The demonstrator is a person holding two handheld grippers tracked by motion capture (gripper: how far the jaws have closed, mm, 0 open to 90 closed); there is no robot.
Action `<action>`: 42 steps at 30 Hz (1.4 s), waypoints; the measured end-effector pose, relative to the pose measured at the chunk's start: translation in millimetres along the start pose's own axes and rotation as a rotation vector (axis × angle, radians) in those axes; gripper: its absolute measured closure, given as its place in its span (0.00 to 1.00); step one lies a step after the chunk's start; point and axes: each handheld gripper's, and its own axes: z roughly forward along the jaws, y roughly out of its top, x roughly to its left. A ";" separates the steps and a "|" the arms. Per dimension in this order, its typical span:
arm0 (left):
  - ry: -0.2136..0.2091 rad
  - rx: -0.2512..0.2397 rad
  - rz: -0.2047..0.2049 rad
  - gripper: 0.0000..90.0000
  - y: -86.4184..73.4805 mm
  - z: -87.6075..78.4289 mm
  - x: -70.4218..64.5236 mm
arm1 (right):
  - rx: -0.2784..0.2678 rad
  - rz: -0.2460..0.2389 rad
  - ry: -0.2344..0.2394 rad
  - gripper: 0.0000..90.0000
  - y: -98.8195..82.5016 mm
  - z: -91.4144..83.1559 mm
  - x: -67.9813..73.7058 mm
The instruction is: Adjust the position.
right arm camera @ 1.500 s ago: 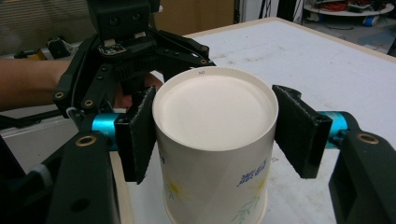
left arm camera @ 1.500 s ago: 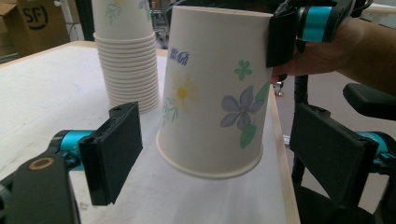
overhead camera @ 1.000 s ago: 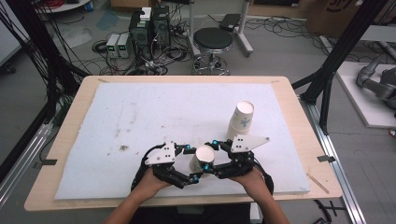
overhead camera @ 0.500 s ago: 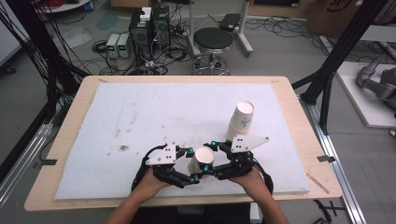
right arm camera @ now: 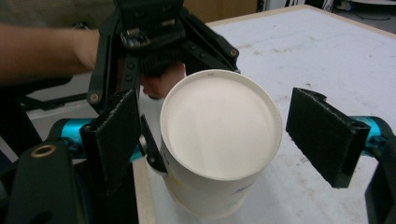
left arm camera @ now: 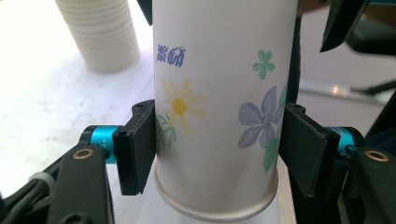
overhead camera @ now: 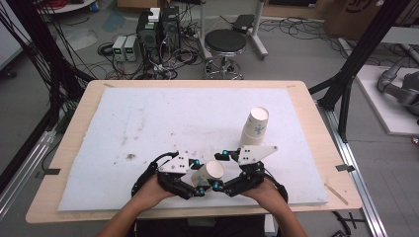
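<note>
Fingers, left gripper (left arm camera: 212, 154): your two black pads have just been closing and now press both sides of the flowered paper cup (left arm camera: 219, 107), near its rolled rim. Held firmly.

Fingers, right gripper (right arm camera: 210, 140): these have just been opening and stand wide; the right pad (right arm camera: 327, 135) is plainly clear of the cup wall, the left one sits just beside it. Nothing gripped.

Paper cup (overhead camera: 207, 174): one, tilted on its side between your two grippers near the front edge of the desk (overhead camera: 148, 118), mouth turned toward the right gripper (overhead camera: 232, 185), lifted off the surface as far as the views tell.

Cup stack (overhead camera: 255, 126): leaning, well apart to the rear right, just behind the right gripper's grey plate.

Change noted: a second ago the cup sat in the right gripper with the left gripper (overhead camera: 190, 182) open; the grip has swapped sides. Reading: you have likely completed a hand-over, so the left hand now carries the cup and your right is free to draw back.
</note>
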 end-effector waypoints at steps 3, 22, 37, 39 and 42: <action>-0.013 0.091 0.009 0.37 4.8 -2.1 0.4 | 0.012 -0.030 0.010 0.21 0.0 0.5 -0.2; -0.018 0.328 0.081 0.37 21.7 -4.9 2.3 | 0.225 -0.189 0.071 0.21 10.3 15.5 -3.9; -0.039 0.424 0.125 0.37 29.4 -4.1 3.4 | 0.330 -0.249 0.090 0.23 15.6 33.5 -1.9; -0.039 0.428 0.129 0.37 29.5 -3.5 3.2 | 0.338 -0.262 0.101 0.28 15.5 34.8 -1.3; -0.042 0.430 0.134 0.37 30.2 -3.7 3.7 | 0.345 -0.270 0.105 0.29 15.5 36.1 -1.0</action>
